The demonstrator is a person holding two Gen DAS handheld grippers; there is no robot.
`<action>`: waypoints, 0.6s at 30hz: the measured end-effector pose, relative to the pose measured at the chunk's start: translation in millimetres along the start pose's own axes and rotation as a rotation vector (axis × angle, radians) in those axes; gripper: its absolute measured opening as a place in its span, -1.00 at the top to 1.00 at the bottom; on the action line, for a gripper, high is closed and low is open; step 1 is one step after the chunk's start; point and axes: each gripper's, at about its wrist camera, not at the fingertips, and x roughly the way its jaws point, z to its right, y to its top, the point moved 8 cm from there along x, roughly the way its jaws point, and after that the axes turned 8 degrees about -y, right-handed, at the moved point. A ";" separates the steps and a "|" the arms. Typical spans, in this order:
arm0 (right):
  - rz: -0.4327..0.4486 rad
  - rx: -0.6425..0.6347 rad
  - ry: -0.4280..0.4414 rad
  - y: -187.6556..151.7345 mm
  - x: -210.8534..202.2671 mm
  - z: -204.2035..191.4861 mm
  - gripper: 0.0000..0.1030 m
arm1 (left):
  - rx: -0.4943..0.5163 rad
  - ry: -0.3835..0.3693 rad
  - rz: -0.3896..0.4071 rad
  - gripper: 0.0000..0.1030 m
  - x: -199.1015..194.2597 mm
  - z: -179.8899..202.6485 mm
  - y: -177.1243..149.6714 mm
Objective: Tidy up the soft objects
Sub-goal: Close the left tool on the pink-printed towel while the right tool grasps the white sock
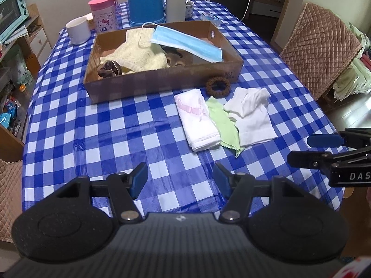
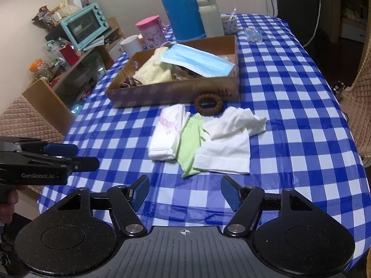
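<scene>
Beside the box (image 1: 162, 81), three cloths (image 1: 197, 120), one scrunchie (image 1: 218, 84)

Both cameras sit just behind their own jaws and look forward and steeply down over the checked tablecloth (image 1: 97, 139) from its near edge. The left view faces the cardboard box (image 1: 162, 78) almost square on; the right view stands further right and sees it at a slant. Both share the box, the folded cloths (image 2: 201, 143) near its front, and the flasks behind. Each catches the other gripper at its side edge.
</scene>
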 end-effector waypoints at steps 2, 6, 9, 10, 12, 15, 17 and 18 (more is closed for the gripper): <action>-0.007 0.005 -0.019 -2.1 4.6 4.3 -0.33 | -0.003 -0.010 -0.003 -0.16 5.3 1.1 -1.1; -0.009 0.024 -0.050 -3.0 12.3 13.6 -0.33 | -0.003 -0.025 -0.005 -0.16 14.8 3.4 -0.9; -0.004 0.024 -0.075 -2.3 17.3 19.8 -0.33 | 0.001 -0.029 -0.002 -0.16 21.9 4.5 0.9; 0.000 0.025 -0.079 -1.7 18.8 21.4 -0.33 | 0.002 -0.030 0.000 -0.16 24.0 4.6 1.5; -0.001 0.028 -0.083 -0.8 22.7 24.8 -0.33 | 0.001 -0.030 0.002 -0.16 28.7 3.9 3.3; -0.001 0.035 -0.089 0.9 28.9 29.9 -0.33 | 0.000 -0.030 0.006 -0.16 36.5 2.4 6.7; -0.002 0.037 -0.096 2.9 33.9 33.8 -0.33 | -0.005 -0.032 0.005 -0.16 42.6 1.1 9.3; -0.002 0.038 -0.101 4.3 36.8 35.1 -0.33 | -0.005 -0.032 0.005 -0.16 46.1 0.6 10.8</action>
